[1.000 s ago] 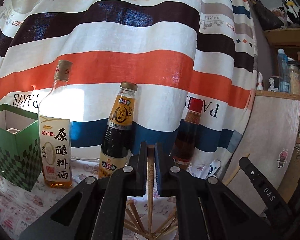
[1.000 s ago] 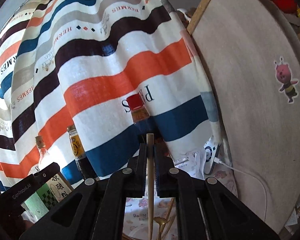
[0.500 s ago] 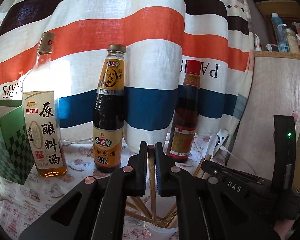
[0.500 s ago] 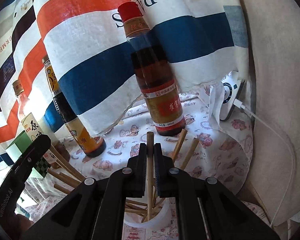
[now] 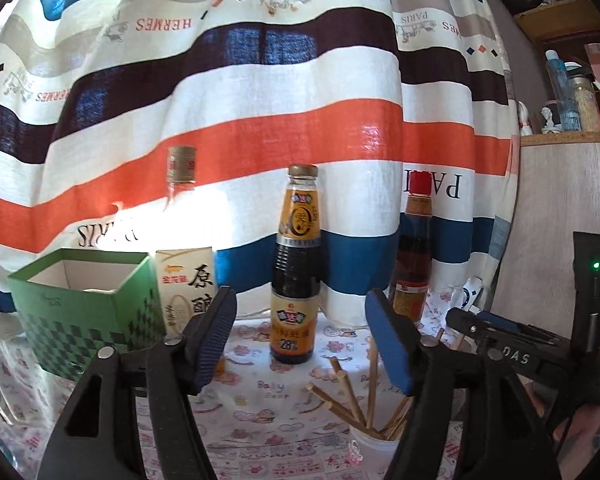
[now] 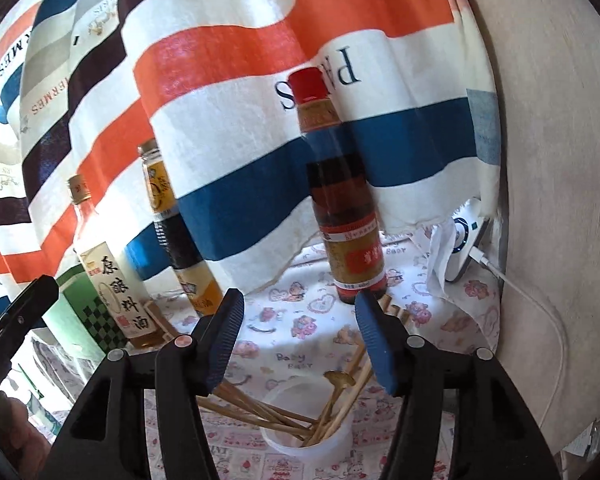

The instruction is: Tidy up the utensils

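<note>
Presently both tongs are opening, and nothing lies between the pads of either.

Risks, taken left to right. The green checked box (image 5: pixel 80 312) is open-topped card; it looks light and would likely slide or tip under a careless sweep of the left gripper (image 5: pixel 300 340). The rice-wine bottle (image 5: pixel 184 280), the oyster-sauce bottle (image 5: pixel 298 264) and the red-capped bottle (image 6: pixel 340 200) are tall, narrow glass, standing just behind the work area; a tong arm swung wide could topple one onto the cup. The white cup (image 6: pixel 308 436) is the main concern. It is small, thin-walled and seemingly plastic, and the chopsticks (image 6: pixel 260 412) in it fan out steeply to both sides, several leaning well over the rim. In my judgement the load is uneven, and a nudge from the right gripper (image 6: pixel 300 340), which sits directly above, could tip the cup or flick sticks out. At far right a white cable (image 6: pixel 540 320) trails from a small charger (image 6: pixel 464 240); it could snag.

Materials. The chopsticks are plain pale wood, square-ended and slender; a brass-coloured spoon (image 6: pixel 340 380) rests among them. The pads are blue, ribbed, rubbery; the arms are matt black. The tablecloth (image 5: pixel 260 404) is smooth printed sheet, which gives little hold. The striped curtain (image 5: pixel 260 120) is coarse woven cloth.
</note>
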Tool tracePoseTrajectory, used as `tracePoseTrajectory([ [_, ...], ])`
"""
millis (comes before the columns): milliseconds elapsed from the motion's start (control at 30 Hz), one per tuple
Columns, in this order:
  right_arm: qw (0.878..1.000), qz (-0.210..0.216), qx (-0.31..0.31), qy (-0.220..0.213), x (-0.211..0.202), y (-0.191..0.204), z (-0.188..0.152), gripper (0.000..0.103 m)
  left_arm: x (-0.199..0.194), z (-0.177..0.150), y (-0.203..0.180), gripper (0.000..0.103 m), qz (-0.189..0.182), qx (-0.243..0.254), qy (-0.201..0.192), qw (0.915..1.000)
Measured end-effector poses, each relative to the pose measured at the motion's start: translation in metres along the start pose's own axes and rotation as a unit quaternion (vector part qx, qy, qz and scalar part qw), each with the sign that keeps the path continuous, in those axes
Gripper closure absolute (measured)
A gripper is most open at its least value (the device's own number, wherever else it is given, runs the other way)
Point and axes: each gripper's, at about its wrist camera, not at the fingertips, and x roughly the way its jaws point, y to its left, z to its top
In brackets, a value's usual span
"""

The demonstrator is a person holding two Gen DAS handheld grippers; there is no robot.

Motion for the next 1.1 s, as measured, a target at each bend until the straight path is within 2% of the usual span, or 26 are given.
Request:
tracePoseTrajectory([
  [33, 1.0, 0.009, -0.014, -0.001, -0.005, 0.008, 0.001, 0.043, -0.006, 0.002, 0.004, 0.028, 0.005, 0.004, -0.002, 1.0],
  [100, 0.999, 0.008, -0.039, -0.018, -0.016, 0.023, 0.001, 0.043, -0.017, 0.004, 0.013, 0.028, 0.018, 0.014, 0.0, 0.9997],
  [200, 0.998, 0.019, -0.048, -0.042, -0.033, 0.044, 0.0, 0.043, -0.037, 0.005, 0.027, 0.023, 0.031, 0.02, -0.005, 0.9993],
  [267, 0.997, 0.044, -0.046, -0.046, -0.04, 0.057, -0.001, 0.043, -0.051, 0.006, 0.038, 0.02, 0.045, 0.023, -0.01, 0.9987],
  [367, 0.996, 0.05, -0.063, -0.041, -0.047, 0.08, -0.009, 0.041, -0.073, 0.009, 0.061, 0.016, 0.057, 0.022, -0.007, 0.9981],
  [433, 0.995, 0.047, -0.076, -0.052, -0.054, 0.096, -0.017, 0.027, -0.089, 0.01, 0.078, 0.012, 0.069, 0.022, -0.013, 0.9973],
  [500, 0.994, 0.039, -0.084, -0.061, -0.062, 0.109, -0.026, 0.02, -0.101, 0.009, 0.092, 0.01, 0.084, 0.019, -0.014, 0.9962],
  [633, 0.986, 0.012, -0.145, -0.08, -0.08, 0.134, -0.044, 0.017, -0.119, 0.0, 0.112, 0.004, 0.091, 0.01, -0.007, 0.9958],
  [733, 0.989, 0.008, -0.111, -0.096, -0.093, 0.13, -0.057, 0.011, -0.135, -0.014, 0.118, 0.0, 0.09, 0.011, -0.021, 0.9957],
  [867, 0.995, 0.036, -0.054, -0.075, -0.101, 0.109, -0.074, 0.004, -0.156, -0.041, 0.121, 0.0, 0.073, 0.006, -0.044, 0.9963],
  [900, 0.995, 0.04, -0.05, -0.077, -0.104, 0.105, -0.08, 0.0, -0.159, -0.049, 0.12, 0.0, 0.064, 0.006, -0.042, 0.997],
  [1000, 0.994, 0.042, -0.055, -0.079, -0.105, 0.099, -0.096, 0.0, -0.16, -0.071, 0.117, 0.0, 0.062, 0.013, -0.039, 0.9972],
  [1100, 0.996, 0.019, -0.063, -0.067, -0.099, 0.098, -0.115, 0.0, -0.153, -0.096, 0.119, 0.0, 0.064, 0.001, -0.024, 0.9977],
])
